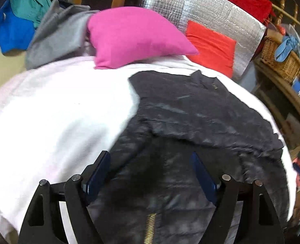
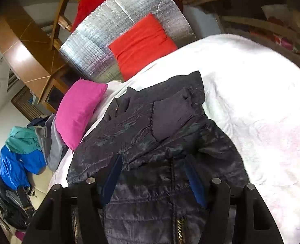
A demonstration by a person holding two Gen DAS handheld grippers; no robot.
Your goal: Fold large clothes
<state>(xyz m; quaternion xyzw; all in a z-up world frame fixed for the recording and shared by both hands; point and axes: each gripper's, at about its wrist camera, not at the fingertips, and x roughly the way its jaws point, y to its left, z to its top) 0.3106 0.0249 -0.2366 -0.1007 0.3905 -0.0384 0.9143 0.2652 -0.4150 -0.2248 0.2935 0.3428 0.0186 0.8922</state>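
A dark shiny padded jacket [image 1: 190, 122] with a brass zip lies spread on a white blanket [image 1: 58, 111]. Part of it is folded over itself. My left gripper [image 1: 150, 156] hovers above its near part, blue pads wide apart, nothing between them. In the right wrist view the same jacket [image 2: 150, 142] shows a ribbed cuff [image 2: 170, 116] lying across its upper part. Over the jacket's zipped front, my right gripper [image 2: 152, 162] stands open, its fingers touching no cloth.
A pink cushion [image 1: 133, 36], a red cushion [image 1: 211, 44] and a silver foil panel [image 1: 211, 14] sit at the bed's far end. Grey, teal and blue clothes [image 1: 27, 24] are piled at the left. A wicker basket [image 1: 282, 61] and shelves stand beside the bed.
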